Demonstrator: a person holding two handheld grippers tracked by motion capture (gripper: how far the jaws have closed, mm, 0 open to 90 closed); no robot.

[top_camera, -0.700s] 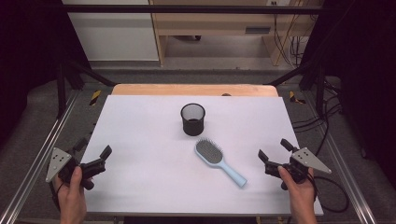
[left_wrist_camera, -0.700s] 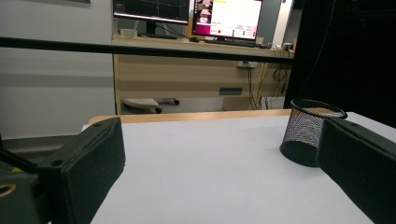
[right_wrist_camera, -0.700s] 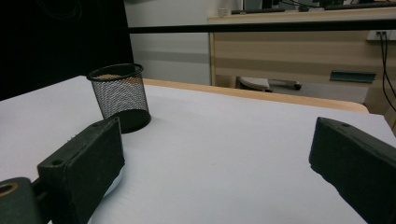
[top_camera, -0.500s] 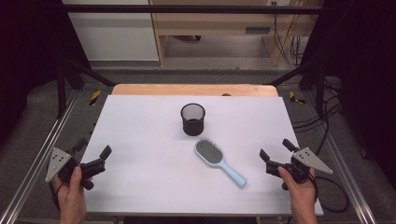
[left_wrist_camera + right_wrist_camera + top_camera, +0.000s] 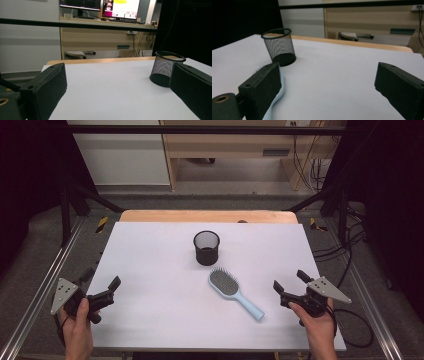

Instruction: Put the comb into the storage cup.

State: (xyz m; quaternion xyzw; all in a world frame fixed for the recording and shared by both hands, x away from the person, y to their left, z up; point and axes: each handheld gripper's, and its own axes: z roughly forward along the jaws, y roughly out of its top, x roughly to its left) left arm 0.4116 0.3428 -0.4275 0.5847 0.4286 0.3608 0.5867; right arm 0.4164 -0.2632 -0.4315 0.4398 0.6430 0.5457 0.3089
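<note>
Hands are holding both grippers with jaws apart at the near table edge, the right gripper (image 5: pixel 288 285) sitting nearer the light-blue plastic hairbrush (image 5: pixel 235 293), whose handle is probably pointing toward it, bristled head lying just before the black mesh cup (image 5: pixel 206 247), the left gripper (image 5: pixel 102 286) idling well apart.

No readable text anywhere. Monitors (image 5: pixel 100 6) on far desk show windows, lettering too small. No labels or brands legible.
</note>
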